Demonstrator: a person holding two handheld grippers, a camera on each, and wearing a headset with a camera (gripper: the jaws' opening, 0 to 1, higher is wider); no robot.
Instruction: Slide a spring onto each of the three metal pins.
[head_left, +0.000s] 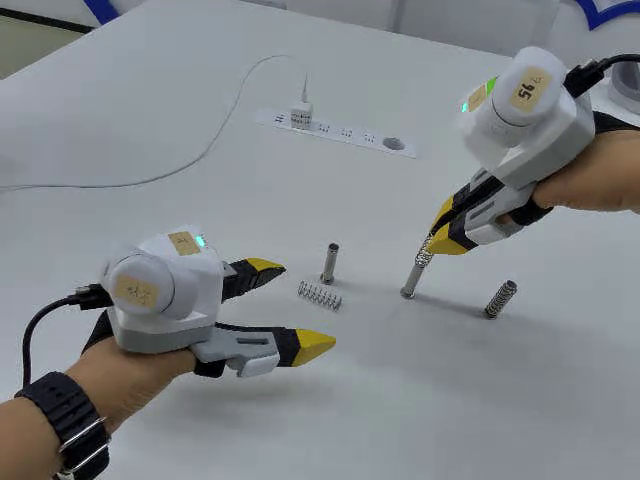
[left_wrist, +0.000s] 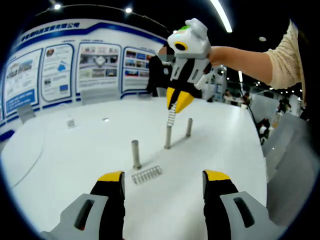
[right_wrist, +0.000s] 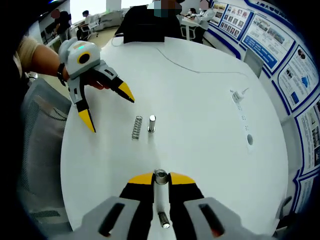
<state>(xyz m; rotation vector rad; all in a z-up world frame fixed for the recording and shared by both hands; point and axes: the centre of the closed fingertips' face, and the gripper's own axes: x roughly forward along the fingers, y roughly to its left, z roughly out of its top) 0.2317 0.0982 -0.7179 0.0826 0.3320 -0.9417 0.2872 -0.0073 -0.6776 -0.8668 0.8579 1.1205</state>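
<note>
Spring (right_wrist: 160, 175) — in right gripper (right_wrist: 161, 178), atop pin (head_left: 411, 282)

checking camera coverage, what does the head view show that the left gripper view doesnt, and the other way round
Head view: a black wristwatch and the hand gripping the open left claw.
Left gripper view: a wall of posters, ceiling lights and a knit sleeve.
Both: the bare pin, the loose spring lying beside it, the sprung pin, and the right claw holding a spring over the middle pin.
</note>
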